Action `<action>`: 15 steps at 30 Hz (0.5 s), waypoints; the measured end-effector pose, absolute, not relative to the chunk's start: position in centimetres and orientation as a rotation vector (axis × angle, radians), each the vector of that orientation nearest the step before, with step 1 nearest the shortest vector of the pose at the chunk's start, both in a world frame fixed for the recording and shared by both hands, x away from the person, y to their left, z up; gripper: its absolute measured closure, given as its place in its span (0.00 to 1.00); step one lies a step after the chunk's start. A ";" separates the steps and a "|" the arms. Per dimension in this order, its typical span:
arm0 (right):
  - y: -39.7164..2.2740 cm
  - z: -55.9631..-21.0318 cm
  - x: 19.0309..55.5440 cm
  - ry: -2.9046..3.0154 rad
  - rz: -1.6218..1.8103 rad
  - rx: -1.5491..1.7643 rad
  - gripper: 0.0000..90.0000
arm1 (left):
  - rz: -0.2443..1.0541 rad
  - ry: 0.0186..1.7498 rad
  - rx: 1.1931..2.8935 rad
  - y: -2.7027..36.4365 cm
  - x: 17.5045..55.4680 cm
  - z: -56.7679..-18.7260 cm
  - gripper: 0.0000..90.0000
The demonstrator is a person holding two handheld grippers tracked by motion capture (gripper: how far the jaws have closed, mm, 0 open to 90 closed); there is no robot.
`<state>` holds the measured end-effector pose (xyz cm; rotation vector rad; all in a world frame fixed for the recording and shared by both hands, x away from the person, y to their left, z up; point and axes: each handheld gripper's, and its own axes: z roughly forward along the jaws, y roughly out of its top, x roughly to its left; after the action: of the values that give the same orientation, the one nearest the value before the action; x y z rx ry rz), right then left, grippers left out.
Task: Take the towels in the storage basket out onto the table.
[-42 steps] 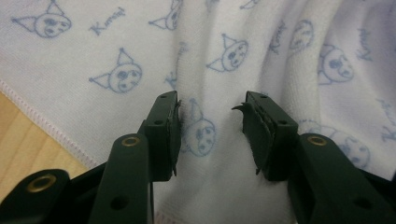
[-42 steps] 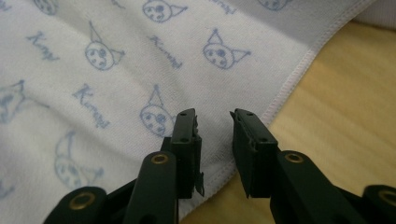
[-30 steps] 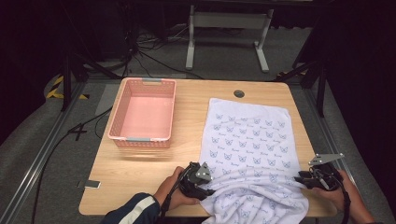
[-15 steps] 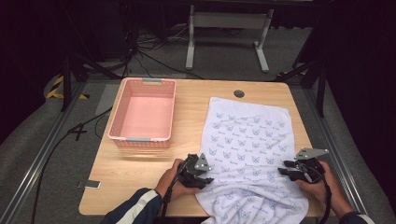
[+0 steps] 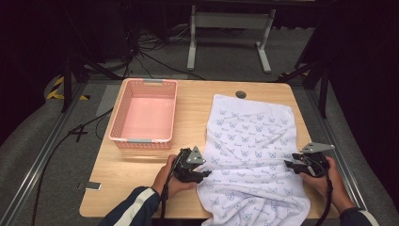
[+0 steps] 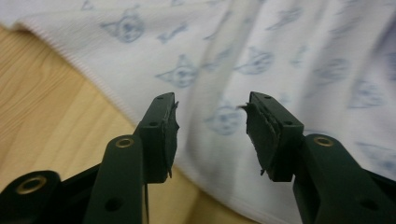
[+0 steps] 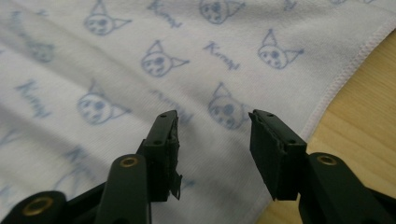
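Both grippers released, jaws apart, nothing held. Left gripper (image 5: 203,173) sits at the near-left hem of the white cotton towel printed with pale blue cat faces (image 5: 254,155); in the left gripper view (image 6: 211,135) the towel's edge runs diagonally just ahead of and under the jaws, with bare light wooden tabletop (image 6: 42,107) to the left jaw's side. Right gripper (image 5: 292,165) is at the towel's right edge; in the right gripper view (image 7: 214,149) cloth lies flat between and ahead of the jaws, and the stitched hem (image 7: 348,74) and wood are off beyond the right jaw. The towel is spread ahead of both grippers, its near end rumpled and hanging over the table edge by the person's arms.

Risks, as I judge them:
- The right jaws straddle flat cloth, not the hem, so closing could pinch nothing or only a thin ridge that slips.
- The left jaws may catch a double fold in the rumpled part, giving a skewed lift.
- Uneven grips on the two sides mean a crooked fold.
- The overhanging end could drag the towel toward the person when it is lifted.

The pink plastic slatted basket (image 5: 144,115) is well off beyond the left gripper and empty.
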<state>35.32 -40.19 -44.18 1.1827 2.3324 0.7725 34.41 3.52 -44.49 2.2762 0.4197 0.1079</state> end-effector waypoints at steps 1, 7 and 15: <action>-40.5 -43.7 34.5 2.351 0.797 1.167 0.56 | 0.091 0.384 2.300 3.4 33.4 -44.4 0.57; -41.0 -42.2 29.0 2.560 0.920 0.989 0.53 | -0.004 0.280 2.381 2.5 30.2 -45.5 0.65; -40.9 -44.1 27.6 2.649 0.775 0.977 0.48 | 0.090 0.312 2.430 3.3 31.4 -46.0 0.75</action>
<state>27.61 -40.86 -44.13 0.9774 2.6487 0.7750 31.43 3.31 -46.02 2.4304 0.3123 0.0904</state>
